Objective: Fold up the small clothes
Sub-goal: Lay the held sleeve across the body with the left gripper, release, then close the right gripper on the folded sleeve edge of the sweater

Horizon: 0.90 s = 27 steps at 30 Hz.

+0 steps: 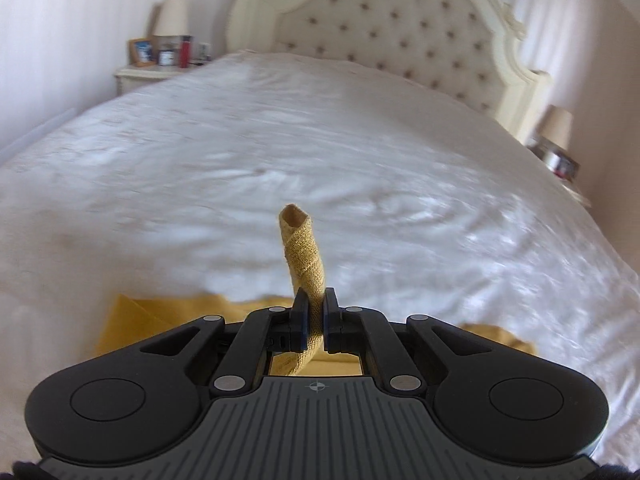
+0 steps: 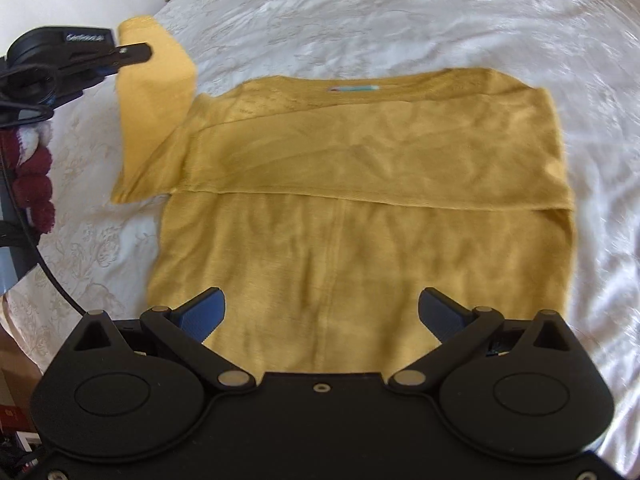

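Two grippers: left gripper (image 1: 316, 322) clenches the sweater's (image 2: 360, 184) cuff (image 1: 298, 240); right gripper (image 2: 322, 312) gapes over one white bedspread (image 1: 360, 152), two lamps (image 1: 172, 16).

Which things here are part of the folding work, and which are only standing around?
Part of the job:
yellow top
sleeve, pinched in the left claw
right claw, open above the top
bed cover

Standing around:
lamp
photo frame
red bottle
headboard

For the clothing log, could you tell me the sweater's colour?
Mustard yellow sweater, seen best in the right wrist view.
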Available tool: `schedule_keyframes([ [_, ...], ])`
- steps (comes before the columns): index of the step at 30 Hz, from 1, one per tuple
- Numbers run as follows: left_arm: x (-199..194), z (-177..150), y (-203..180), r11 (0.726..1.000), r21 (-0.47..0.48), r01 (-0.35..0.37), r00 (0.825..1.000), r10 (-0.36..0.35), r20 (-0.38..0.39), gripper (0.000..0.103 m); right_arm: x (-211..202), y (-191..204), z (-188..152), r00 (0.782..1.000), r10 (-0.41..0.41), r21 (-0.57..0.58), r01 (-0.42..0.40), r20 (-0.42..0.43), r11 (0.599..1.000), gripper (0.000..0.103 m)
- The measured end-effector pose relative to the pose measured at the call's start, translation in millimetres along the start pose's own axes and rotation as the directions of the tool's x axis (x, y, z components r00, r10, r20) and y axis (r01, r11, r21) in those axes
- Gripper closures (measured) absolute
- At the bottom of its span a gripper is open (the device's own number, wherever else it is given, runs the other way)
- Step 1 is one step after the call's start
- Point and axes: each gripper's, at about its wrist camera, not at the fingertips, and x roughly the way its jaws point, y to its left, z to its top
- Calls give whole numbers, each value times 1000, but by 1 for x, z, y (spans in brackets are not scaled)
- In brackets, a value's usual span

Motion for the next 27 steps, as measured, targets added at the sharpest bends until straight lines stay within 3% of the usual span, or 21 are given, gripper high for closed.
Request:
schedule_keyframes([
  [5, 24, -20, -67, 994, 70, 89, 995, -85, -60, 92, -10, -40, -5, 1000, -6, 65, 4, 20, 998, 1],
  [7, 26, -28, -86, 990, 95, 106, 992, -98, -85, 72, -13, -51, -3, 999, -9, 77, 7, 31, 997, 1],
  [10, 22, -43, -96, 982, 144, 125, 989, -112, -95, 55, -15, -61, 3, 999, -10, 86, 6, 51, 996, 1],
  [12, 19, -53, -94, 975, 188, 119, 989, -99, -111, 51, -14, -66, 8, 998, -20, 85, 14, 64, 996, 1],
  [18, 18, -79, -47, 983, 181, 26, 981, 9, -191, 48, -5, -70, 34, 996, 6, 85, -14, 94, 996, 1],
  [22, 21, -88, -4, 991, 122, -62, 965, 91, -245, 48, 9, -61, 58, 993, 44, 46, -49, 110, 998, 1],
  [27, 33, -97, 32, 983, 116, -142, 941, 171, -292, 48, 32, -47, 84, 993, 48, 24, -51, 111, 998, 2],
])
